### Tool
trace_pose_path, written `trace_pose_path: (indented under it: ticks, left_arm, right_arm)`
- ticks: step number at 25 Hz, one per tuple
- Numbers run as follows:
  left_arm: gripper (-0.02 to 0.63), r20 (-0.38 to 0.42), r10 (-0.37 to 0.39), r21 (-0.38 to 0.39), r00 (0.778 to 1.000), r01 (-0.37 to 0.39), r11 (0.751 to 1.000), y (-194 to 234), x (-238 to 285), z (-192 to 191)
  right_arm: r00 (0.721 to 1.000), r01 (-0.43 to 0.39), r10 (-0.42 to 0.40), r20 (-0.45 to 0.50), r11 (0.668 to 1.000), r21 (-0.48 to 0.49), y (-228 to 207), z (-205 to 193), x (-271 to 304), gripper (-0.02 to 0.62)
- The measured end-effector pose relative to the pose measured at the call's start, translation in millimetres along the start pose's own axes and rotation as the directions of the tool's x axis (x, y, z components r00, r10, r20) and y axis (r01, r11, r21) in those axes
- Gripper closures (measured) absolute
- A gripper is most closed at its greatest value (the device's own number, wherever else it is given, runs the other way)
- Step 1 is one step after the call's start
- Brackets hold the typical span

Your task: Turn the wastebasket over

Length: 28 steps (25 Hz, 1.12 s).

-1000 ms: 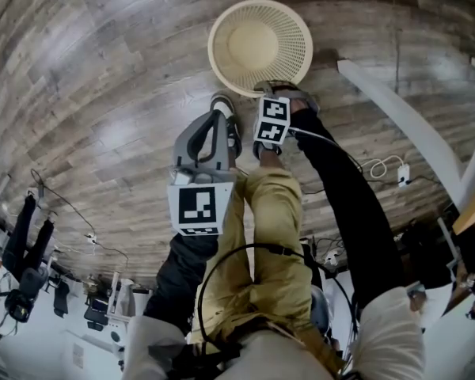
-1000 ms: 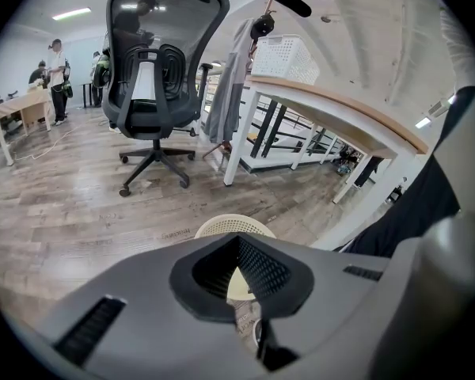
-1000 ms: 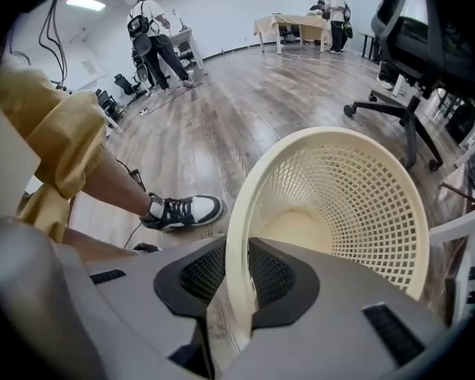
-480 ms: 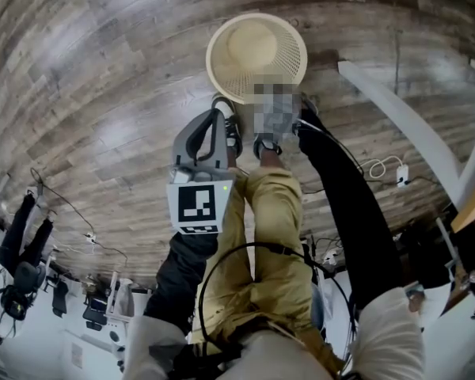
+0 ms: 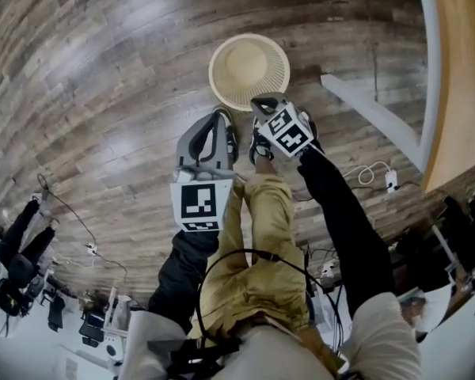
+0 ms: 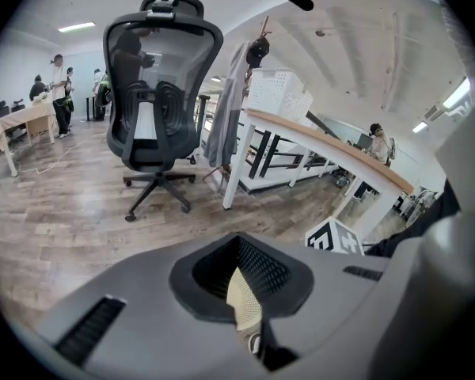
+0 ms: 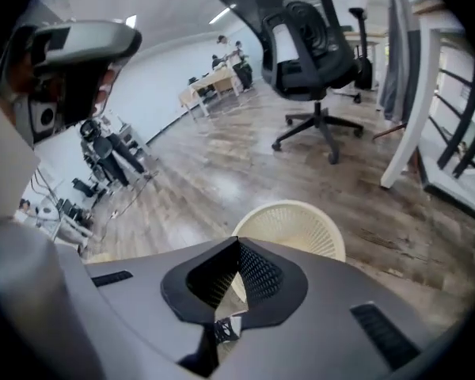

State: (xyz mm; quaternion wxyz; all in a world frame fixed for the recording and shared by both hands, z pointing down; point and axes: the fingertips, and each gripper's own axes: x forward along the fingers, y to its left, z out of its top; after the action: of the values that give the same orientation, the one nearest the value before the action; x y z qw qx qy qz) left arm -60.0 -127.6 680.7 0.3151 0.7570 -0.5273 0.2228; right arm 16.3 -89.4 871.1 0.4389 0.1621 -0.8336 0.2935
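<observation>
Now that the right tool (image 5: pixel 263 101) has twisted over, clamped on the near rim, the wastebasket (image 5: pixel 249 70) no longer sits square on the floor (image 5: pixel 103 93) as it did a second ago; the turn looks begun, far from done. It is cream, round and lattice-walled, its hollow facing up. The left tool (image 5: pixel 222 117), closed on nothing, hangs just near-left of it

ahead of right gripper (image 5: pixel 263 103): wastebasket (image 5: pixel 248 71) just beside the tips, blocks | right: white desk frame (image 5: pixel 372 111), cable (image 5: pixel 366 170) on floor | left of left gripper (image 5: pixel 220 119): wood floor (image 5: pixel 103 93) open | far ahead: office chair (image 6: pixel 160 93)
</observation>
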Motion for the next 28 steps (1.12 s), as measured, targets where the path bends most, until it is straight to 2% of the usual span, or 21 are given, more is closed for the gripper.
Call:
trace_pose_path:
  ticks: [4,6,10,13,18,22,28]
  left_arm:
    - [0.609,0.073,0.006,0.045,0.997,-0.009,0.999,-14,-41,62]
    - [0.609,0.119,-0.008,0.082,0.993,-0.002,0.997,-25,-58,97]
    - [0.609,0.175,-0.05,0.089,0.983,0.035,0.995,-51,-104,152]
    - [0.609,0.228,-0.067,0.102,0.971,0.045,0.994,-66,-135,192]
    - [0.609,0.316,-0.079,0.085,0.945,0.055,0.995,-91,-190,250]
    - [0.609,0.36,-0.092,0.072,0.929,0.071,0.995,-110,-233,287]
    - [0.609,0.454,-0.149,0.148,0.878,0.09,0.985,-146,-294,352]
  right_arm:
    - [0.984,0.083,-0.103,0.146,0.987,0.134,11,61,-89,0.577]
    - [0.965,0.119,-0.15,0.215,0.981,0.151,15,93,-132,0.577]
    - [0.929,0.158,-0.208,0.306,0.971,0.178,45,149,-219,0.577]
    - [0.887,0.183,-0.241,0.395,0.967,0.18,66,192,-283,0.577]
    - [0.783,0.259,-0.337,0.522,0.941,0.218,100,244,-392,0.577]
    - [0.686,0.259,-0.382,0.62,0.924,0.282,137,277,-468,0.577]
    - [0.553,0.338,-0.383,0.74,0.915,0.221,180,326,-569,0.577]
